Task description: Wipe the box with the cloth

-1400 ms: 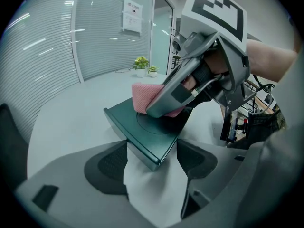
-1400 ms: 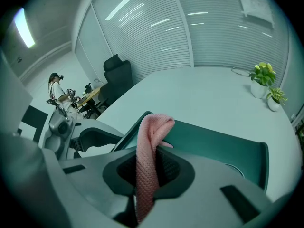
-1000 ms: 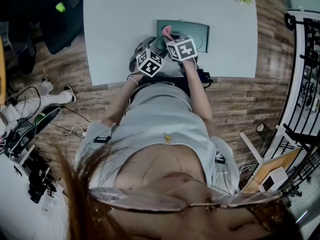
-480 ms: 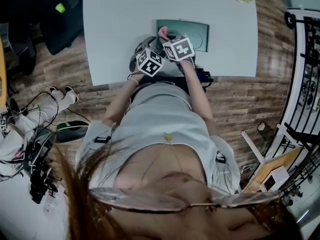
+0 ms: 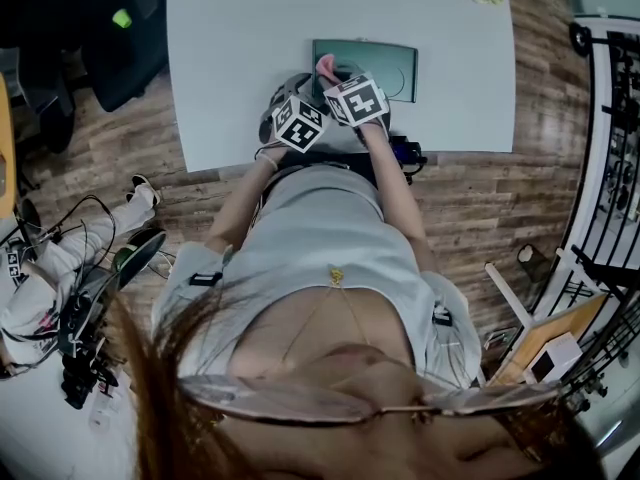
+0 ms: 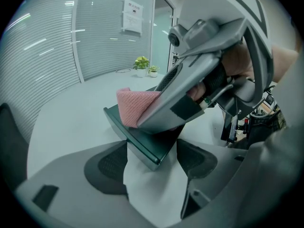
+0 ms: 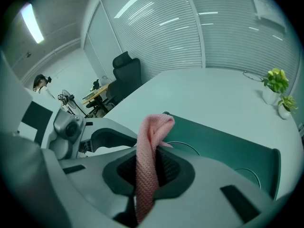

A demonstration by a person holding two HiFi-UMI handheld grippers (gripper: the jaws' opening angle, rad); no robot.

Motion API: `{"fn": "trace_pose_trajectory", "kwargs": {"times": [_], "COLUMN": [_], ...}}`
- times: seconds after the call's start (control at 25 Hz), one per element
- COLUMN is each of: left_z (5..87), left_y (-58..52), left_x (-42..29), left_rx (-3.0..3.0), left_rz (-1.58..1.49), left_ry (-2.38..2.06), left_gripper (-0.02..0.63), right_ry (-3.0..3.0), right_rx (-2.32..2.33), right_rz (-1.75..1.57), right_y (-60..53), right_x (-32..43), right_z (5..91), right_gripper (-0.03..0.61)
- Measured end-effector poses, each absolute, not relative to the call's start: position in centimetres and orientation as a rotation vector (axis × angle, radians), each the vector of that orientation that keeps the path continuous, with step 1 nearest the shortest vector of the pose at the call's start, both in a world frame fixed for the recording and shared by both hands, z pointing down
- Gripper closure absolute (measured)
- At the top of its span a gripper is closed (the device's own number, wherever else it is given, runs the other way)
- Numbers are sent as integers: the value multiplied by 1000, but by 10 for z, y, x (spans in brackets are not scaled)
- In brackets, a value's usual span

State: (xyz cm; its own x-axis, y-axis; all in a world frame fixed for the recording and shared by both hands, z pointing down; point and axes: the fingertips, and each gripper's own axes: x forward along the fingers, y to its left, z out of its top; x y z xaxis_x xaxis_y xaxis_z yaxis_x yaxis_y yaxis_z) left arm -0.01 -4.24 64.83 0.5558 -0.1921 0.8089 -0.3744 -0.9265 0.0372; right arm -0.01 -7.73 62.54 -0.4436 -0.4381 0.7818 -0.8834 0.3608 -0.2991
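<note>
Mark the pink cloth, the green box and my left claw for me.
pink woven cloth (image 7: 148,160): right gripper view, middle of the pinched strip.
dark green flat box (image 7: 223,141): right gripper view, its top face.
left claw (image 6: 153,161): left gripper view, midway between its pads, at the box corner.

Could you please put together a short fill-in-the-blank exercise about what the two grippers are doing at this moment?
1. The right gripper is shut on a pink ____.
2. A corner of the dark green ____ sits between the jaws of the left gripper.
3. That green thing lies on a pale ____.
Missing words: cloth; box; table.
</note>
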Motion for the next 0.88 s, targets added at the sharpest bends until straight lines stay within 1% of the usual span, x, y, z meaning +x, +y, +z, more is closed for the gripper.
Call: {"fn": "trace_pose_trajectory", "kwargs": {"times": [0.2, 0.36, 0.6, 0.88], "left_z": [648, 647, 650, 652], "left_y": [-47, -45, -47, -52], "left_x": [-2, 0, -3, -6], "left_rx": [2600, 2613, 2611, 2618], "left_rz": [1285, 1266, 1263, 1300], "left_ry": [-476, -479, -484, -497], "left_gripper": [295, 295, 295, 295], "right_ry": [-2042, -1991, -1880, -1757], "right_rx": [1242, 1344, 1454, 1540], "right_rz": [971, 942, 938, 951], "right_y": [-79, -68, -43, -22], "right_x": [30, 73, 124, 159], "right_z": [609, 599, 603, 610], "right_gripper": [534, 534, 534, 534]}}
